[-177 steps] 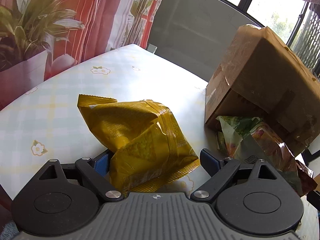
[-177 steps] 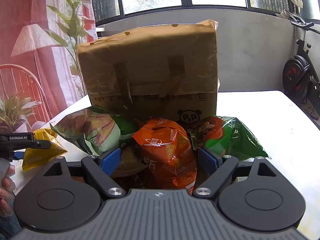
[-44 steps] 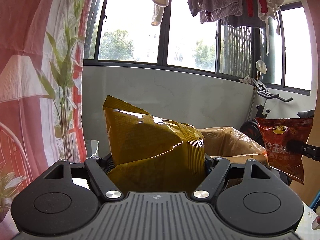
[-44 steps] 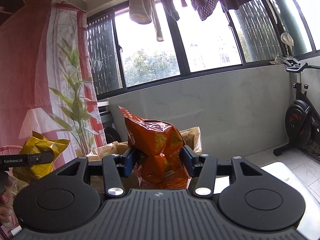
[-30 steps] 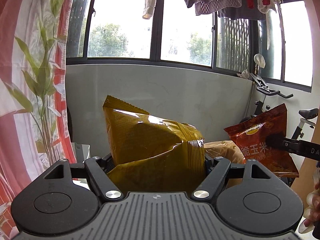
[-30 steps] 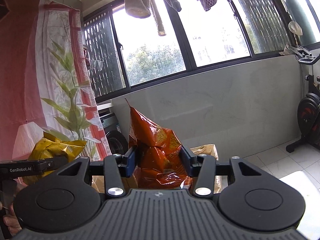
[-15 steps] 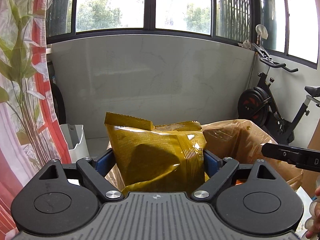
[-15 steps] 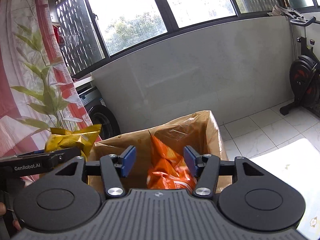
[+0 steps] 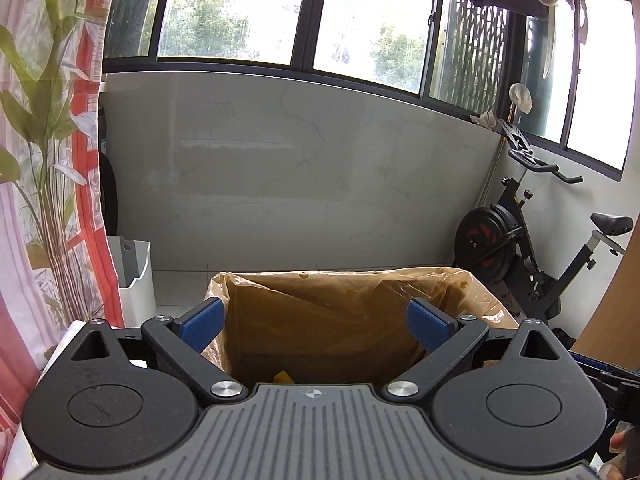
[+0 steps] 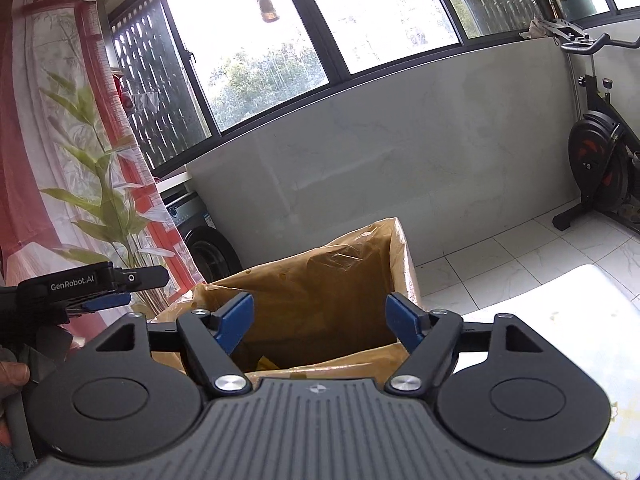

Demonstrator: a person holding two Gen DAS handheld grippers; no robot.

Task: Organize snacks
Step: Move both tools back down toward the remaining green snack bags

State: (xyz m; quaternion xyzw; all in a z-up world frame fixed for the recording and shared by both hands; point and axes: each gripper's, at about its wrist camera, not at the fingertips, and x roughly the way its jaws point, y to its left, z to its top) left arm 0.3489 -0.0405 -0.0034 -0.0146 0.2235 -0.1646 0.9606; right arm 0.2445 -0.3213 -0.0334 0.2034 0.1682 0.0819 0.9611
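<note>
Left wrist view: left hand-held gripper [image 9: 314, 323] stood open and empty above the box [image 9: 320, 320], brown cardboard lined with wrinkled clear plastic. A yellow snack [image 9: 282, 377] corner showed at its bottom. Right hand-held gripper [image 10: 320, 320] likewise gaped empty.

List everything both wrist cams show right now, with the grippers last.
Cardboard box: one, brown with plastic liner, open, below both grippers.
Yellow snack bag: one corner showing, inside box.
Exercise bike: one, black, far right.
Bin: one, white, floor left.
Washing machine: one, dark, behind curtain.
Curtain: red and white, left.
Table: white, right.
Left gripper: open, empty.
Right gripper: open, empty.
</note>
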